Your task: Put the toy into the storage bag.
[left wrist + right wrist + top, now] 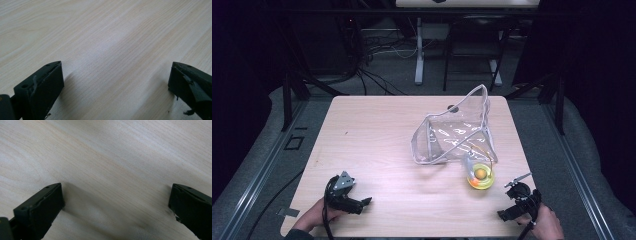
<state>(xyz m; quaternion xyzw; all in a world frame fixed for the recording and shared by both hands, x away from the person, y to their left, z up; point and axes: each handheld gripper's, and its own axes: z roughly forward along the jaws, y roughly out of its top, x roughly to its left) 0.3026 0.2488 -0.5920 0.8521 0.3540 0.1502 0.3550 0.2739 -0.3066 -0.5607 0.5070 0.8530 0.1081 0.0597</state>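
A clear plastic zip bag (455, 129) stands open on the light wooden table (372, 130), right of centre. In front of it lies a round yellow-green toy (480, 175) with an orange ball in its middle. My left gripper (366, 202) rests low near the front left edge, held by a hand; in the left gripper view its jaws stand wide apart, the left gripper (116, 75) holding nothing over bare wood. My right gripper (504, 215) lies at the front right corner, and in the right gripper view the right gripper (116, 195) is likewise open on bare table.
Dark frame bars and cables (377, 50) lie beyond the table's far edge. A white stand leg (419, 60) rises behind. Grey floor rails (267, 165) run along both sides. A small dark disc (452, 107) sits behind the bag.
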